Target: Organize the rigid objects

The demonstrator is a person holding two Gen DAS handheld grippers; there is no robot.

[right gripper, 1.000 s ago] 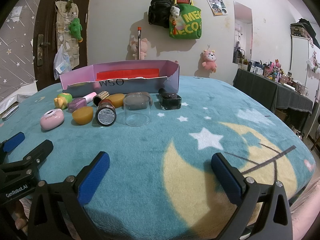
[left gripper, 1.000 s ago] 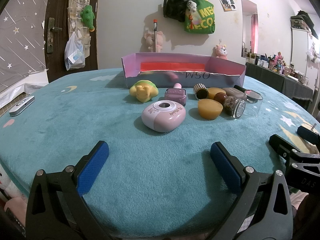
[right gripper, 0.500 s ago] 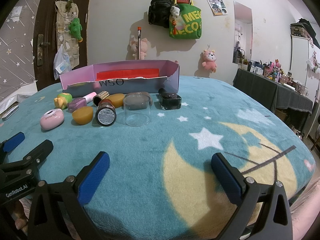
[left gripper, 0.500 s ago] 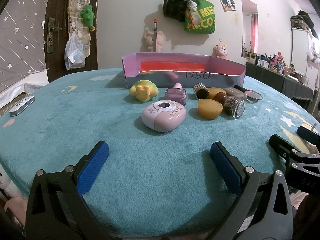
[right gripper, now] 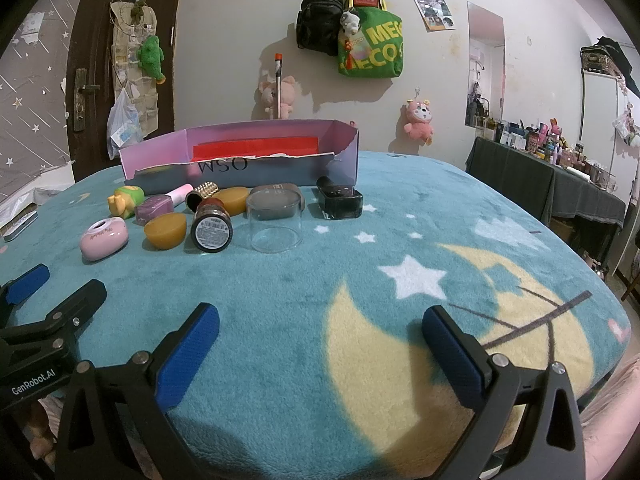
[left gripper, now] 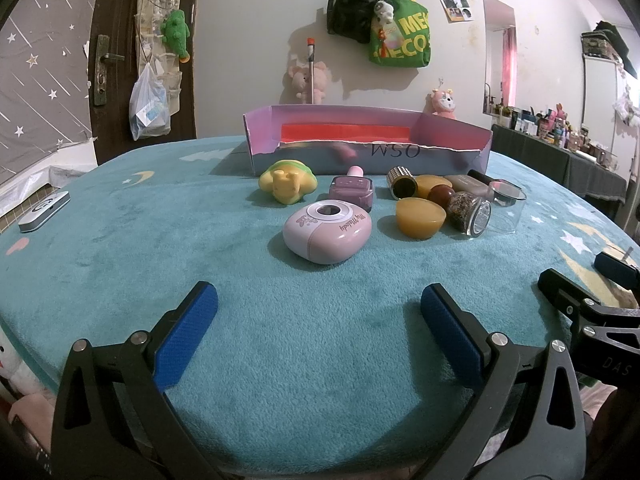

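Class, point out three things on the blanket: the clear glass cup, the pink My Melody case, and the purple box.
clear glass cup (right gripper: 274,222), right wrist view, front wall.
pink My Melody case (left gripper: 327,231), left wrist view, top face.
purple box (left gripper: 372,156), left wrist view, front wall.

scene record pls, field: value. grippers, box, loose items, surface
left gripper: open, holding nothing, low over the blanket
right gripper: open, holding nothing
box: purple, open top, red inside, behind the items
nearest the left gripper: pink case
loose items in front of the box: yellow toy, purple nail polish bottle, amber half-dome, glitter jar on its side, clear cup, black bottle
surface: teal blanket with moon and stars
off to the side: silver remote
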